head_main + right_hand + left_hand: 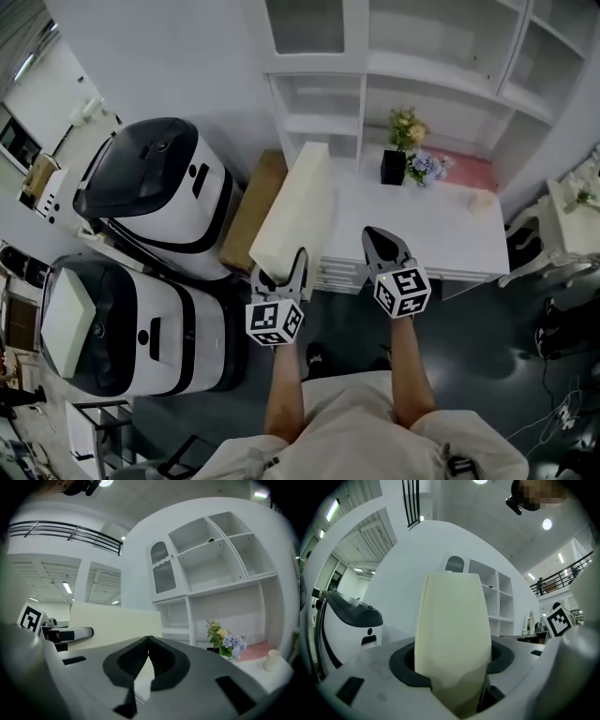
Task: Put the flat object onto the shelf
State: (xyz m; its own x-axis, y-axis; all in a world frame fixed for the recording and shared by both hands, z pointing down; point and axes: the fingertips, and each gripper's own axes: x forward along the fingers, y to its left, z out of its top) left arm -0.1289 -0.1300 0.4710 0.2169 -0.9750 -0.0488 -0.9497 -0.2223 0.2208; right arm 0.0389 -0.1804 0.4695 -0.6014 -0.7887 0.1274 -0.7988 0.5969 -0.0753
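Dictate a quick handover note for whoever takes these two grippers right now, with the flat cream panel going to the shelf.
Left gripper: shut on the cream panel, gripping its near end, far end pointing toward the shelf unit.
Right gripper: shut, empty, to the panel's right.
Done: panel is lifted and in hand.
Left: set it on a shelf and let go. It's not on one yet.

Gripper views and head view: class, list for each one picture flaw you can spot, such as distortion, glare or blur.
Left gripper view: fisheye bulges the flat cream panel into a barrel shape; a ceiling lamp flares. Right gripper view: the shelf unit looks bowed; corners go dark. Head view: even light, the white tabletop nearly washes out.
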